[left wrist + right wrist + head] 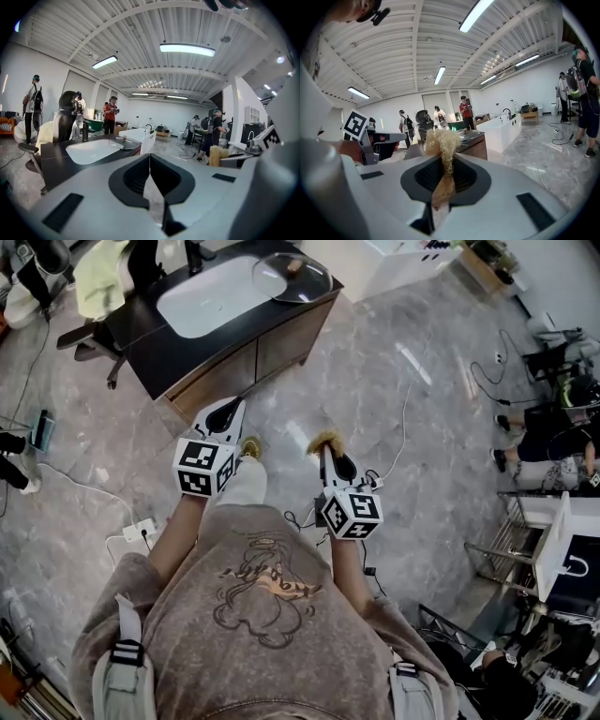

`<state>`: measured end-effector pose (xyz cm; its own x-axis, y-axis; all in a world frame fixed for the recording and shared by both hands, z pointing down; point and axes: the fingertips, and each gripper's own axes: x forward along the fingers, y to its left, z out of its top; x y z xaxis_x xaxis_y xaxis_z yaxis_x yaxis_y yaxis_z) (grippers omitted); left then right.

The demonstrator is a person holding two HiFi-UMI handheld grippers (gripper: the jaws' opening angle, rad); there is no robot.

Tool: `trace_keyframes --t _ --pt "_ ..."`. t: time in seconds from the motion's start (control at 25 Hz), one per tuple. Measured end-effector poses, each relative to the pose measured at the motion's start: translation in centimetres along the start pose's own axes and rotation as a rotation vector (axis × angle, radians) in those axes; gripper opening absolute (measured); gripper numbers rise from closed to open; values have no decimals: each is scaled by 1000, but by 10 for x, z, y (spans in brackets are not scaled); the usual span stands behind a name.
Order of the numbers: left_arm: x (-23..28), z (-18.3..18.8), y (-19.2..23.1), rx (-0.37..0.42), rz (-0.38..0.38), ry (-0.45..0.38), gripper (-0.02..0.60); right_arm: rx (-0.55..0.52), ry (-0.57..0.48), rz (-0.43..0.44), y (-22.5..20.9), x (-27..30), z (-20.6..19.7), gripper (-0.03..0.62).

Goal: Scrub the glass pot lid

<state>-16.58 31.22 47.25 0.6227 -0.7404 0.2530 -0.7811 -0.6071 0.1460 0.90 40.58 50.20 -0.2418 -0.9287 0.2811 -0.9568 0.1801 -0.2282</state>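
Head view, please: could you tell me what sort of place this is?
Likely an open workshop or recording hall, not a kitchen: a freestanding sink counter bearing the glass pot lid, trailing cables, and several people about.

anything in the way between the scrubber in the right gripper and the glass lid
Nothing visible. Only floor lies between the right gripper, shut on the scrubber, and the counter where the glass lid sits by the sink.

We've got a straw-yellow scrubber (327, 440); white sink (202, 296) in a black countertop (159, 354); brown wood-grain cabinet front (258, 354); grey marbled floor (394, 418), white-veined; tan sweatshirt (187, 652) with a brown line drawing.
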Motion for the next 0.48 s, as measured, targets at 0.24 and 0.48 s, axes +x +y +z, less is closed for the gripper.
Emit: trace_keyframes --t 0.24,0.48 --pt "55 10 27 -11 -9 23 17 3 28 -4 -23 52 13 48" --pt "111 35 65 -15 -26 40 17 4 34 -18 -41 114 45 48"
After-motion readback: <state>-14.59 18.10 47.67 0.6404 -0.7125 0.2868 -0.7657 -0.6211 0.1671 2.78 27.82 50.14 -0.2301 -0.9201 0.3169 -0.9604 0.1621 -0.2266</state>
